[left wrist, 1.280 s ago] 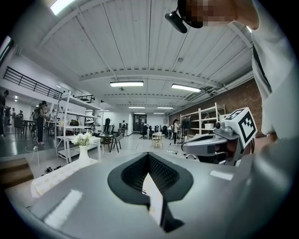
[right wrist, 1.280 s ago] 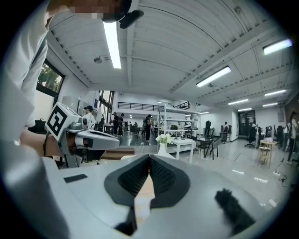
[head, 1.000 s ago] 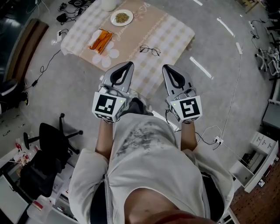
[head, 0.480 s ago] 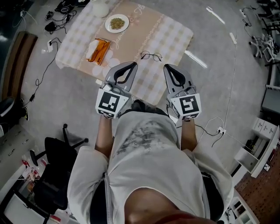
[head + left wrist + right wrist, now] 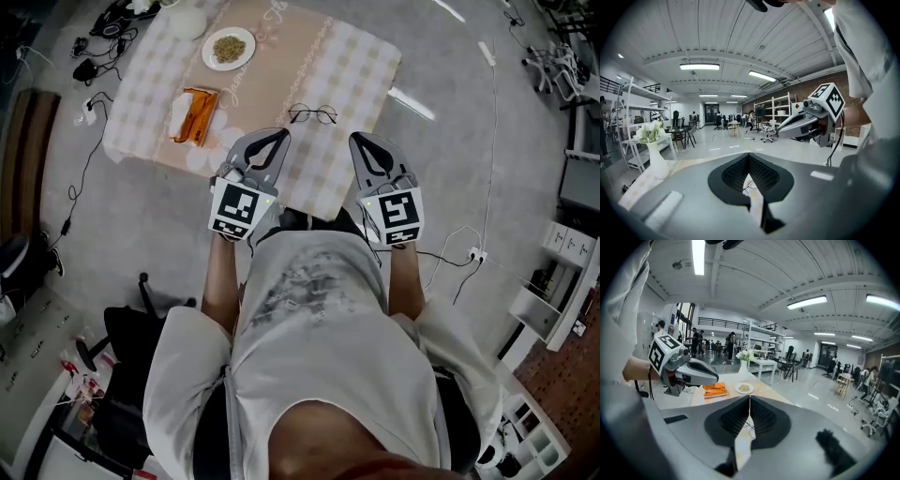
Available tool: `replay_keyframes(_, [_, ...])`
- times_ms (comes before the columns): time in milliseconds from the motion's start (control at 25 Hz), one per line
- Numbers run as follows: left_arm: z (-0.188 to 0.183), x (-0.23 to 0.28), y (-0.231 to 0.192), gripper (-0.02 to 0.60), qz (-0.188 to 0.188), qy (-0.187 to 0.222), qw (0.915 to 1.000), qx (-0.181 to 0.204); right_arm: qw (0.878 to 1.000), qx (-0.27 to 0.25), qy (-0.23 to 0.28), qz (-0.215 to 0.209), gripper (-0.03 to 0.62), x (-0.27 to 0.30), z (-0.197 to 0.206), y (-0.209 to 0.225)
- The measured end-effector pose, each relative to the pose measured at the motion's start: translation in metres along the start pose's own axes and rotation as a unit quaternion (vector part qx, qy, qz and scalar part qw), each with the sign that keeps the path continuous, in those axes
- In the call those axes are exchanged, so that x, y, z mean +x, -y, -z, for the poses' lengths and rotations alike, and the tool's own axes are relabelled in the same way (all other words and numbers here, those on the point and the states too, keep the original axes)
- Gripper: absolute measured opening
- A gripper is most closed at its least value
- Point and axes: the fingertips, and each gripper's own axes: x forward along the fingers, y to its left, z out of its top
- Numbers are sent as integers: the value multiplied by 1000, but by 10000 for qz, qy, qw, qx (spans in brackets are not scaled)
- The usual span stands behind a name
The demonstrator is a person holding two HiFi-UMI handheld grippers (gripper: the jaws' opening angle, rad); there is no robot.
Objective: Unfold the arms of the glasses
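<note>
Plate [image 5: 208, 54] of food [image 5: 228, 47], vase [image 5: 657, 161] of flowers [image 5: 649, 132], glasses [image 5: 312, 114]

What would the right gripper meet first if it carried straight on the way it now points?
Probably the glasses on the checked tablecloth: they sit dead ahead, seen past the right gripper's shut tongs. Depth is unclear; it might touch the tablecloth first.
</note>
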Motion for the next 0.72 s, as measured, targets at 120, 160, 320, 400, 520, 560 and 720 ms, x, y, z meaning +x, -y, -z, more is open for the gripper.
replay_keyframes(120, [12,11,2,9,44,-166,9999,1,9999,-19,-135,-41,18,9,13,4])
replay_keyframes(160, [15,15,2,9,50,-213,9998,-11,9998,-23,-168,-72,17,12,17,5])
replay_keyframes(320, [23,29,2,9,98,-402,9991,-25,9995,0,-240,-204,18,27,28,11])
replay_keyframes(400, [28,37,-1,9,105,-485,9987,-64,9992,2,-293,-284,18,35,33,14])
replay_keyframes(520, [36,49,-2,9,114,-620,9979,-149,9984,-9,-389,-398,18,45,41,18])
replay_keyframes(560, [39,53,-2,9,123,-666,9976,-168,9982,-13,-426,-431,18,48,44,19])
replay_keyframes(720, [50,67,1,11,188,-855,9960,-194,9970,7,-540,-557,18,57,55,24])
